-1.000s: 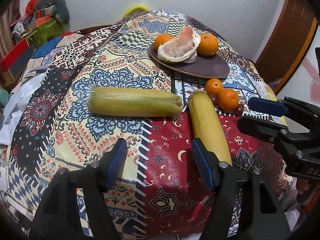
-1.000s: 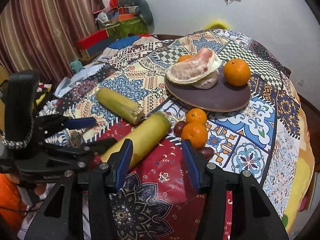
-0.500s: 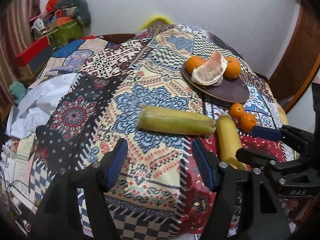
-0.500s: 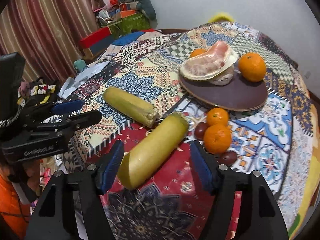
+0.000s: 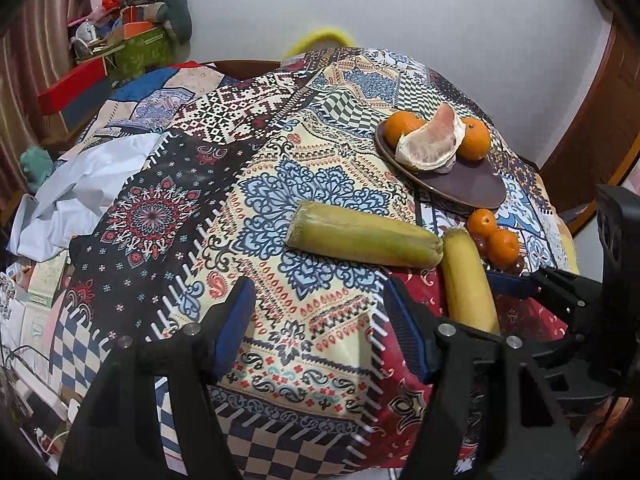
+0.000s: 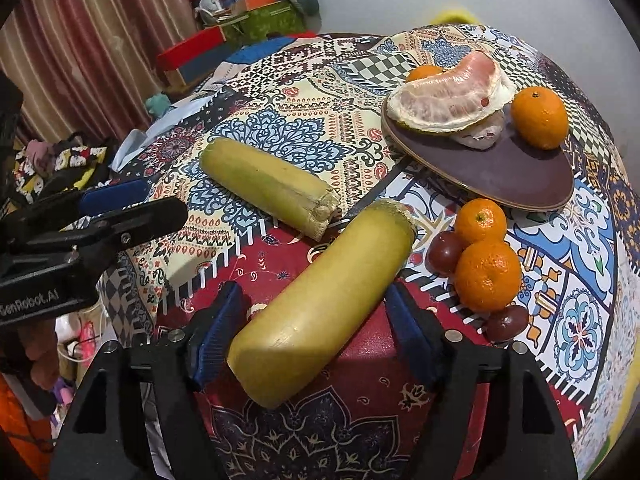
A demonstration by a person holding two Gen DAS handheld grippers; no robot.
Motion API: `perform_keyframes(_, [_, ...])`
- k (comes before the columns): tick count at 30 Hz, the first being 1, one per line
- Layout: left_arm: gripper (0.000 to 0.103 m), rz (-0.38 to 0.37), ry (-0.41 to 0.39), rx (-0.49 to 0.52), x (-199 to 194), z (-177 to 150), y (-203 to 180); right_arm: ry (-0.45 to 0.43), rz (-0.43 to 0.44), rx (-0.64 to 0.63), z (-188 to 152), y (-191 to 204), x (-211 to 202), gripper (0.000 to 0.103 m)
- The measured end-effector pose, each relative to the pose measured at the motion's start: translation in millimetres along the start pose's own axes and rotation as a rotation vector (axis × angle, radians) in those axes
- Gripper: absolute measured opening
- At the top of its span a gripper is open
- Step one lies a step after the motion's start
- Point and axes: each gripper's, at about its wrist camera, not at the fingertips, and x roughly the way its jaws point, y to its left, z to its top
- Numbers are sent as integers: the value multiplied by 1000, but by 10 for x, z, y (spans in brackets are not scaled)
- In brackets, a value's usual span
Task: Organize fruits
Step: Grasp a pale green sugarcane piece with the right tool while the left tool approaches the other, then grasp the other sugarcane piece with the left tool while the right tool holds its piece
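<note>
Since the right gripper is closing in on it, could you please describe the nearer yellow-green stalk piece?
The nearer stalk piece is a thick, smooth yellow-green cylinder with cut, fibrous ends. It lies diagonally on the red patch of the tablecloth, between the opening jaws of the right gripper, whose pads do not press it. Its far end nears the second piece.

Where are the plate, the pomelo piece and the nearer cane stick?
plate (image 6: 516, 176): right wrist view, bare front area.
pomelo piece (image 6: 448, 98): right wrist view, exposed flesh.
nearer cane stick (image 6: 320, 300): right wrist view, mid-length.

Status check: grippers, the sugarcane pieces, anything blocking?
Right gripper opening, fingers straddling the near cane piece, not gripping. Left gripper open, empty. Second cane piece lies alongside, ends nearly touching.
</note>
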Motion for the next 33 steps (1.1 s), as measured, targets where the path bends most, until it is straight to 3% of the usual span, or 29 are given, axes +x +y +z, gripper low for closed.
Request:
perform_keyframes(4, [75, -6, 12, 10, 55, 44, -116, -8, 4, -10, -33, -50, -65, 58])
perform_keyframes(12, [75, -8, 65, 39, 288, 145, -412, -41, -19, -7, -149, -236, -238, 38])
perform_keyframes(18, [76, 10, 91, 56, 446, 211, -606, -61, -14, 19, -192, -342, -296, 35])
perform_keyframes(21, [85, 59, 84, 88, 512, 219, -681, -67, 1, 32, -192, -382, -300, 35])
perform_keyframes(25, [86, 140, 67, 121, 591, 207, -685, -72, 8, 32, -204, -395, -300, 35])
perform_keyframes(28, [86, 127, 52, 128, 577, 192, -643, -75, 15, 37, -214, -412, -306, 35])
perform_keyframes(33, [67, 98, 44, 129, 507, 126, -558, -74, 16, 39, -214, -420, -304, 35])
